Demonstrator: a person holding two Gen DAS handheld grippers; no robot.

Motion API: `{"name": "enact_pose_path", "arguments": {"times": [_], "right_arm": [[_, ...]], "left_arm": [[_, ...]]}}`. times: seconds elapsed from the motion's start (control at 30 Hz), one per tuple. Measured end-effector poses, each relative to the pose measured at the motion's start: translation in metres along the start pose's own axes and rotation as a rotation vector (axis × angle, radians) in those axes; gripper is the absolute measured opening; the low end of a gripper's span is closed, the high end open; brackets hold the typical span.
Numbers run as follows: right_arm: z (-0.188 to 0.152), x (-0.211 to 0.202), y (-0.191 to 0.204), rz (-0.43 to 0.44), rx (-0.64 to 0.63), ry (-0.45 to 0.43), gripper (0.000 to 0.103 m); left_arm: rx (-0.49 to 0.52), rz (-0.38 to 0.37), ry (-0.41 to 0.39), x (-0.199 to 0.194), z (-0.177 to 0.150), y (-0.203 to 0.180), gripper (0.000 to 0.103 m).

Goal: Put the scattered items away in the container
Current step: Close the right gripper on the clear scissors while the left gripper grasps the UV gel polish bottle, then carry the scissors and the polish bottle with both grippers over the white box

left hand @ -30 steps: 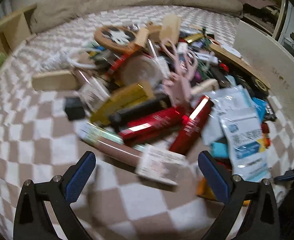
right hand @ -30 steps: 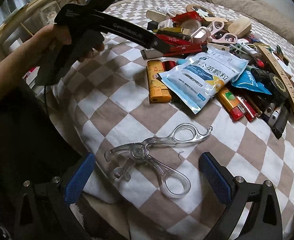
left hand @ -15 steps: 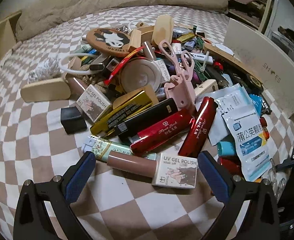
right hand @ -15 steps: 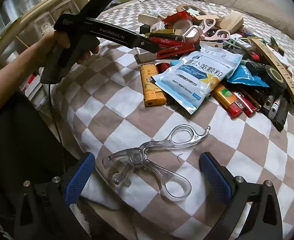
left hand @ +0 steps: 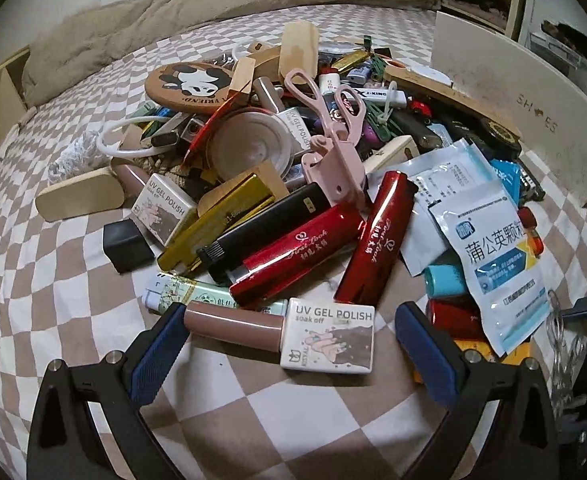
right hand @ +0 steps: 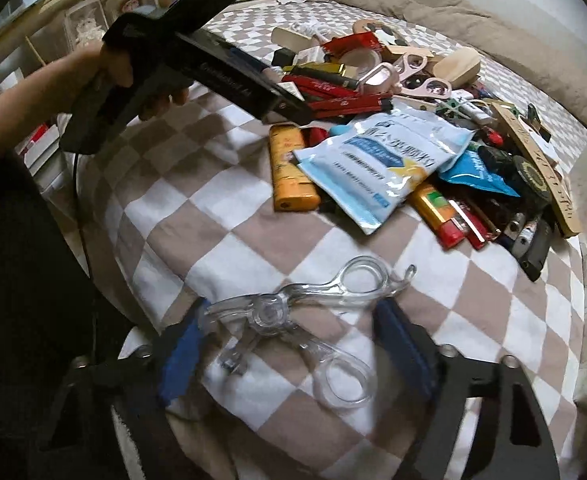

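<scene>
Both tongs gape wide and grip nothing: the left tongs straddle the white-capped brown gel polish bottle at lower centre, the right tongs straddle the clear plastic scissors, so closing comes next, the white container waiting upper right.

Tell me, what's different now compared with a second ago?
Both grippers have come down closer. The left gripper now straddles the UV gel polish bottle; the right gripper brackets the clear plastic scissors. Both remain open, nothing gripped. The pile, including the red tubes, lies as before.
</scene>
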State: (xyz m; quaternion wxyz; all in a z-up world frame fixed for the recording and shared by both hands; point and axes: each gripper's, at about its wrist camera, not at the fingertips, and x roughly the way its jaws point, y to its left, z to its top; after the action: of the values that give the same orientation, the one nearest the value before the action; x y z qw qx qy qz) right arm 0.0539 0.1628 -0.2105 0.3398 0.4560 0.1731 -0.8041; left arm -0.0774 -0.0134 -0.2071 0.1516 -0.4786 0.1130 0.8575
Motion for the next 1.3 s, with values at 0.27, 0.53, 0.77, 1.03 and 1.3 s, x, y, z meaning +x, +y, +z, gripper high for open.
{"name": "enact_pose_path", "arguments": {"times": [0.27, 0.53, 0.77, 1.03, 1.3], "right_arm": [[0.006, -0.009, -0.015, 0.032, 0.035, -0.026, 0.060], [0.008, -0.014, -0.027, 0.079, 0.083, -0.049, 0.054], [0.010, -0.020, -0.041, 0.084, 0.127, -0.070, 0.051], [0.011, -0.025, -0.056, 0.115, 0.197, -0.101, 0.051], [0.012, -0.026, -0.059, 0.124, 0.209, -0.105, 0.051]], "left_arm": [[-0.030, 0.002, -0.016, -0.002, -0.001, 0.005, 0.092], [-0.001, 0.011, -0.023, -0.003, -0.003, 0.002, 0.089], [0.053, 0.032, -0.016, -0.001, -0.008, -0.002, 0.091], [0.045, 0.037, -0.008, 0.000, -0.010, -0.001, 0.094], [0.015, 0.028, -0.002, 0.000, -0.010, 0.000, 0.089]]}}
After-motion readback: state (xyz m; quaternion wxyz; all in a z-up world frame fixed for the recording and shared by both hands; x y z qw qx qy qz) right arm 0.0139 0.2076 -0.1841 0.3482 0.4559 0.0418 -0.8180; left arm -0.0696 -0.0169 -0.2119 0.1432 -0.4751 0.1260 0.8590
